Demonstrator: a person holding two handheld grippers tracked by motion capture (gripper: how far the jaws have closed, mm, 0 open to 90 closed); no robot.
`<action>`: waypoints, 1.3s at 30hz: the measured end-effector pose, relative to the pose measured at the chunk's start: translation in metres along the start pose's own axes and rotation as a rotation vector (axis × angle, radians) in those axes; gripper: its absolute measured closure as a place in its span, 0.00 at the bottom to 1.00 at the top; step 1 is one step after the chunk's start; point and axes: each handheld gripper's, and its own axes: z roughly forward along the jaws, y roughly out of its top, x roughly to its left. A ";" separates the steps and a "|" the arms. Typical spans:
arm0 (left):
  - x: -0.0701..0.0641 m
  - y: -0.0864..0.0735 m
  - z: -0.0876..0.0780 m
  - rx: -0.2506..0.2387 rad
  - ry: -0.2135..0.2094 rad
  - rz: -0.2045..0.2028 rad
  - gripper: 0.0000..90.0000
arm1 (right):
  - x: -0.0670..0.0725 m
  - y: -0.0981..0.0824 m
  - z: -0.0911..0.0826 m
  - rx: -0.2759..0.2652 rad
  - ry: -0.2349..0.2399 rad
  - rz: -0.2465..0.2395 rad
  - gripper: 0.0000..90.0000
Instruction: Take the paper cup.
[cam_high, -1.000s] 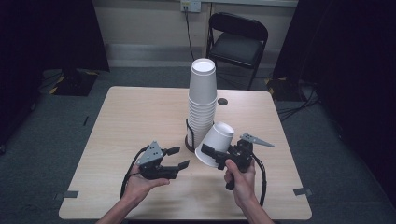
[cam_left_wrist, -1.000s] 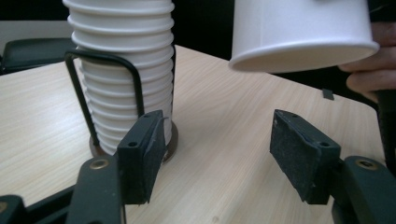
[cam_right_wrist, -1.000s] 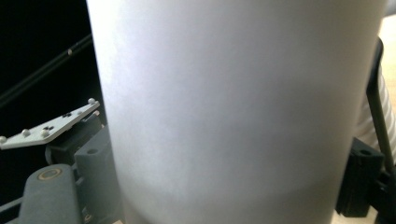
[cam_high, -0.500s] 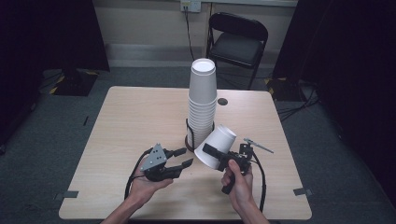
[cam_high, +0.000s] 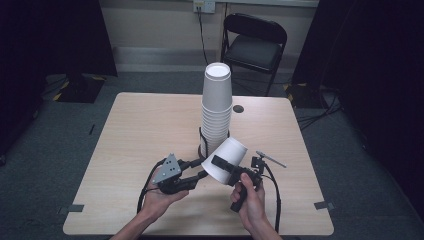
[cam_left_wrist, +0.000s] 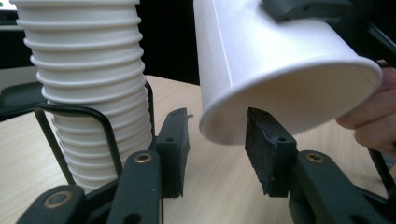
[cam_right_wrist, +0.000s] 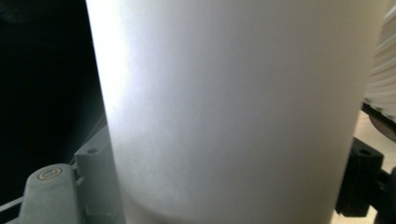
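A: Can any brand, label or writing be read?

B: None can be made out — the tilted paper cup (cam_high: 227, 160) and the stack of cups (cam_high: 216, 107) are seen as plain white, and the bench (cam_high: 135, 130) as bare pale wood.

A: What else is found around, and what stands in the way?

B: The stack is seen upright near the middle of the bench, held in a black wire holder (cam_left_wrist: 100, 123) at its foot. A small dark round mark (cam_high: 238, 108) is noted just beside the stack, and a black folding chair (cam_high: 255, 45) beyond the far edge. The stack rises just behind the tilted cup.

A: How is the cup held?

B: It is clamped by the right gripper (cam_high: 231, 169), lifted off the bench, with its open mouth turned down toward the left gripper (cam_high: 196, 170). In the right gripper view the cup's wall (cam_right_wrist: 233, 112) is seen pressed between the two fingers.

A: And the left fingers?

B: They have just been closing, yet are still parted. In the left gripper view the cup's rim (cam_left_wrist: 229, 135) is seen in the gap between the fingers (cam_left_wrist: 268, 154) — whether a pad touches it cannot be told.
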 end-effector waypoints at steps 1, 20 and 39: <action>0.000 0.000 0.000 -0.005 0.002 -0.001 0.68 | 0.001 -0.001 0.001 0.006 0.004 0.007 0.18; 0.003 -0.004 0.004 -0.071 0.053 -0.079 0.75 | 0.004 -0.022 0.014 0.031 0.055 0.119 0.18; 0.001 -0.005 0.002 -0.068 0.024 -0.044 0.96 | 0.002 -0.028 0.018 0.044 0.052 0.106 0.14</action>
